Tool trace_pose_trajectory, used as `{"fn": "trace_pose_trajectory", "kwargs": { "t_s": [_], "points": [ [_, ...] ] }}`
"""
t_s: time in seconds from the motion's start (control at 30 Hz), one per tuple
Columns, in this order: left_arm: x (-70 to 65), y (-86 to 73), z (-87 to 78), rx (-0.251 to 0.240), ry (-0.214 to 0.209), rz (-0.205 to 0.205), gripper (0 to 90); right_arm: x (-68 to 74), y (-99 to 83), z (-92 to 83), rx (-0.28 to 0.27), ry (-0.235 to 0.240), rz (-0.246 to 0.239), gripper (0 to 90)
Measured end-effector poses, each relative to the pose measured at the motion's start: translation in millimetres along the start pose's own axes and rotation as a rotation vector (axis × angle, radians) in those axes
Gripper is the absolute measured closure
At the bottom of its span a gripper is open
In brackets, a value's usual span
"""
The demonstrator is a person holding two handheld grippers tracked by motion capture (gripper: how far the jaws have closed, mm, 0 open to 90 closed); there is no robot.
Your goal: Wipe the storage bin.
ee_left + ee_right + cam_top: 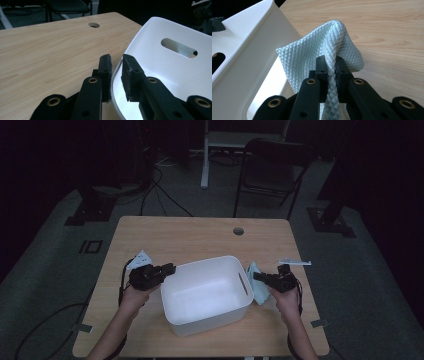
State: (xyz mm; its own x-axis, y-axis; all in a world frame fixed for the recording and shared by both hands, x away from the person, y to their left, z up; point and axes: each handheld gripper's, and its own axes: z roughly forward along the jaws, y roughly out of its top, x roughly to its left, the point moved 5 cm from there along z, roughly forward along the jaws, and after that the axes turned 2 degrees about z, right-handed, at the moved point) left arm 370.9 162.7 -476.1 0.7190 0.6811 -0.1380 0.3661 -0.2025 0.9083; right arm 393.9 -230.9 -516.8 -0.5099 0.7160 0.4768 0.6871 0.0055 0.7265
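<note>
High view: left gripper (172, 268) pinching white bin (220, 263) rim; right gripper (256, 276) pinching cloth (258, 290) beside bin.

We had the high view fixed above the table's near edge, looking forward and down from well back, the floor and a chair (272, 170) at upper frame. Each gripper view rode close behind its own jaws. All three views shared the white bin (207, 295) (175, 65) (244, 50) and the wooden table (190, 237) (45, 50) (387, 30).
</note>
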Motion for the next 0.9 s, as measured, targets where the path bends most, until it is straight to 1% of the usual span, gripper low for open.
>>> {"fn": "trace_pose_trajectory", "kwargs": {
  "t_s": [0.13, 0.2, 0.33, 0.4, 0.53, 0.57, 0.63, 0.7, 0.73, 0.77, 0.8, 0.9],
  "points": [
    [-2.9, -2.4, -4.3, 0.005, 0.001, 0.021, 80.2, -1.0, -0.1, -1.3, -0.005, 0.001, 0.002, 84.2],
    [-4.4, -4.3, -7.5, 0.003, 0.004, 0.022, 81.8, -2.1, -0.2, -2.3, -0.008, 0.001, 0.008, 84.2],
    [-7.4, -8.7, -14.7, -0.006, 0.011, 0.016, 84.9, -5.7, -0.9, -5.3, -0.017, -0.004, 0.018, 84.2],
    [-10.3, -11.1, -18.4, -0.011, 0.031, 0.006, 84.8, -6.4, -1.2, -6.8, -0.023, -0.001, 0.026, 84.2],
    [-15.5, -13.8, -22.1, -0.015, 0.046, -0.013, 84.3, -7.4, -1.3, -9.5, -0.031, 0.005, 0.036, 84.2],
    [-15.5, -13.7, -22.2, -0.013, 0.047, -0.006, 84.3, -7.4, -1.3, -9.5, -0.031, 0.005, 0.036, 84.2],
    [-14.0, -12.9, -21.0, -0.010, 0.033, -0.014, 81.3, -6.8, -1.6, -10.5, -0.033, 0.004, 0.034, 84.2],
    [-12.6, -11.4, -19.7, -0.014, 0.034, -0.011, 80.2, -6.5, -1.9, -10.7, -0.034, 0.006, 0.035, 84.2],
    [-11.2, -10.7, -18.3, -0.008, 0.024, -0.014, 78.7, -5.9, -3.6, -11.2, -0.034, 0.009, 0.036, 84.3],
    [-10.7, -10.2, -17.2, -0.008, 0.022, -0.016, 78.7, -5.9, -3.6, -11.2, -0.034, 0.009, 0.036, 84.3],
    [-10.1, -9.7, -15.6, -0.006, 0.020, -0.013, 76.4, -5.7, -5.5, -11.6, -0.034, 0.012, 0.035, 84.3],
    [-9.8, -9.5, -11.5, 0.003, 0.011, -0.012, 76.4, -6.2, -7.7, -12.2, -0.033, 0.012, 0.039, 84.2]
  ]
}}
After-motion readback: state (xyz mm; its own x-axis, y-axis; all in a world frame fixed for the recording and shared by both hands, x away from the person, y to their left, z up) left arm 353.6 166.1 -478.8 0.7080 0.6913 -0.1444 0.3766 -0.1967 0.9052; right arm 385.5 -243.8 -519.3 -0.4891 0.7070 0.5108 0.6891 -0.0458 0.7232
